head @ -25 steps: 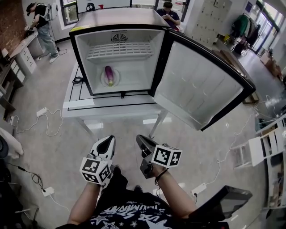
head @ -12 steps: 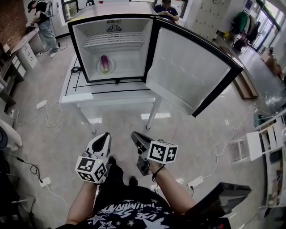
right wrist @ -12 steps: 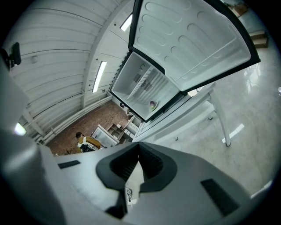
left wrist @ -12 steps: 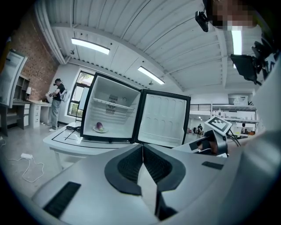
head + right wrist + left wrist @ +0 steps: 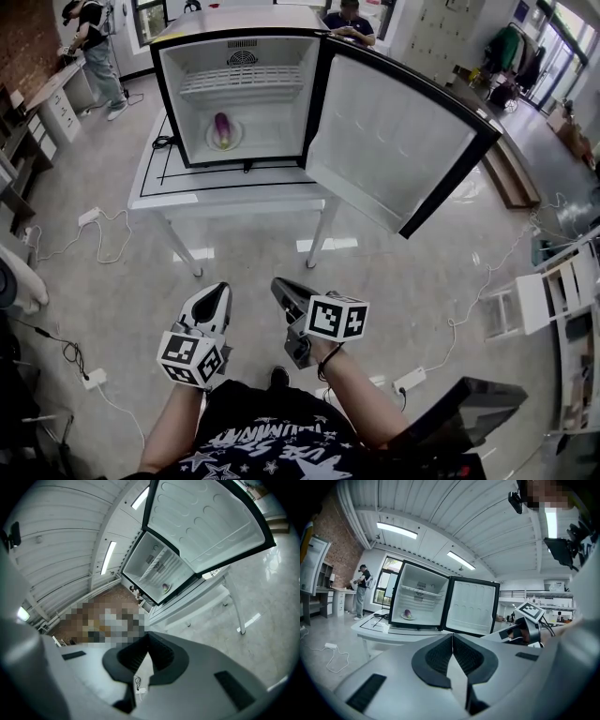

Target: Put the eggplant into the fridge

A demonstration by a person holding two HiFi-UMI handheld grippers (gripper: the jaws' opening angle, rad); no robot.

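**Q:** Where does the eggplant (image 5: 222,128) lie relative to the grippers?

**A:** It lies inside the fridge (image 5: 272,122), on a plate (image 5: 210,141) on the floor of the compartment. That is straight ahead of the person and well apart from both grippers. Its long axis runs front to back, from the opening toward the rear wall.

**Q:** What is the state of each gripper?

**A:** The left gripper (image 5: 218,292) and the right gripper (image 5: 281,287) are held low by the person's waist. In each gripper view the jaws are together with nothing between them.

**Q:** Which gripper is nearer?

**A:** The left gripper lines up more closely with the eggplant. The door (image 5: 394,131) stands wide open to the right, so its free edge lies ahead of the right gripper. The placing appears complete. If the door is to be closed, the right gripper is judged better placed.
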